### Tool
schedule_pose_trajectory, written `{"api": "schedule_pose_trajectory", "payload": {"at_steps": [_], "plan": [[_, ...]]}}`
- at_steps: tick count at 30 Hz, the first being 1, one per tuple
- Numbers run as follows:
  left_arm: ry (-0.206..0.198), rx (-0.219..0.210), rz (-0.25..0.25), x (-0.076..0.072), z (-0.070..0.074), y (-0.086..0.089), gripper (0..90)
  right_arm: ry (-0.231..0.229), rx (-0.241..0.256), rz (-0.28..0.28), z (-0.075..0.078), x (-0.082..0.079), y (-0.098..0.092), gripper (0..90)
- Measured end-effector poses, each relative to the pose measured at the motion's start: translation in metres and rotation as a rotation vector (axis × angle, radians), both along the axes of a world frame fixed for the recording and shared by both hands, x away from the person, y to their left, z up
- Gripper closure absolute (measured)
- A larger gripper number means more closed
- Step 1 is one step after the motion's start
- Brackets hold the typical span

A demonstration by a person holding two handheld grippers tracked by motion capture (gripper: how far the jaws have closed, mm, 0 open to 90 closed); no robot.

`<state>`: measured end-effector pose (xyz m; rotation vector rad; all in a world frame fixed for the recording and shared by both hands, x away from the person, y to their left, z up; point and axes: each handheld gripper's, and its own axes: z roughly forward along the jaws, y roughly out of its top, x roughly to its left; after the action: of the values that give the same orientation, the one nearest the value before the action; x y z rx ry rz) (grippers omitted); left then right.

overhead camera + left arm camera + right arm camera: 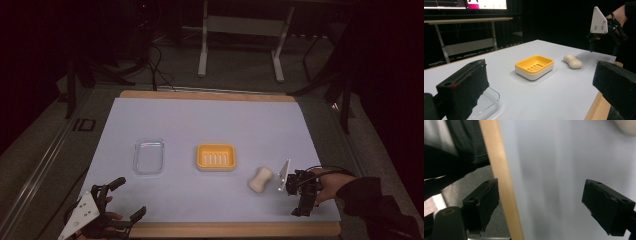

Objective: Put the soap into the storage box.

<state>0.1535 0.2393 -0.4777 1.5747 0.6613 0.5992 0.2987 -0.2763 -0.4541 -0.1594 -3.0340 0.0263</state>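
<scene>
Soap bar [260, 179] lies on the white worktop [210, 125], right of the yellow soap dish [216, 157], ungrasped. Right hand-held gripper [299, 192] hovers beside it, jaws apart; left hand-held gripper [127, 199] gapes empty. Likely nothing done yet.

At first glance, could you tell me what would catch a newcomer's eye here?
The yellow soap dish at the middle of the white table stands out most. A pale bar of soap lies to its right, near the open right hand-held gripper, and a clear plastic lid lies to its left.
</scene>
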Motion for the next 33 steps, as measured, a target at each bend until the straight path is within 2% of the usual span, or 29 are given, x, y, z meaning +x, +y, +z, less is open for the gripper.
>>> {"api": "schedule_pose_trajectory", "payload": {"at_steps": [5,10,11,13,14,17,24,29,30,33], "plan": [[0.001,-0.001,0.009,-0.002,0.0,0.001,0.1,-0.008,-0.027,0.025,-0.004,0.004,0.005,14.1],[0.005,0.006,0.016,-0.004,-0.001,0.001,0.1,-0.017,-0.016,0.046,-0.005,0.01,0.005,14.3],[0.007,0.007,0.018,-0.006,-0.001,0.001,0.1,-0.018,-0.001,0.077,-0.004,0.013,0.005,15.3],[0.006,0.01,0.02,-0.007,-0.001,0.0,0.1,-0.018,0.006,0.09,-0.003,0.013,0.005,15.8],[0.008,0.018,0.028,-0.009,-0.001,0.001,0.1,-0.029,0.018,0.116,-0.001,0.014,0.007,16.6],[0.01,0.02,0.038,-0.011,-0.002,0.001,0.1,-0.031,0.028,0.125,0.001,0.017,0.009,17.3],[0.024,0.032,0.062,-0.018,-0.003,0.004,0.1,-0.045,0.047,0.188,0.004,0.028,0.015,19.6],[0.032,0.037,0.072,-0.022,-0.003,0.005,0.1,-0.051,0.043,0.209,0.006,0.031,0.019,19.7],[0.033,0.041,0.074,-0.022,-0.003,0.005,0.1,-0.052,0.039,0.227,0.006,0.032,0.021,19.9],[0.032,0.032,0.087,-0.024,-0.003,0.008,0.1,-0.057,0.031,0.243,0.008,0.032,0.023,20.0]]}}
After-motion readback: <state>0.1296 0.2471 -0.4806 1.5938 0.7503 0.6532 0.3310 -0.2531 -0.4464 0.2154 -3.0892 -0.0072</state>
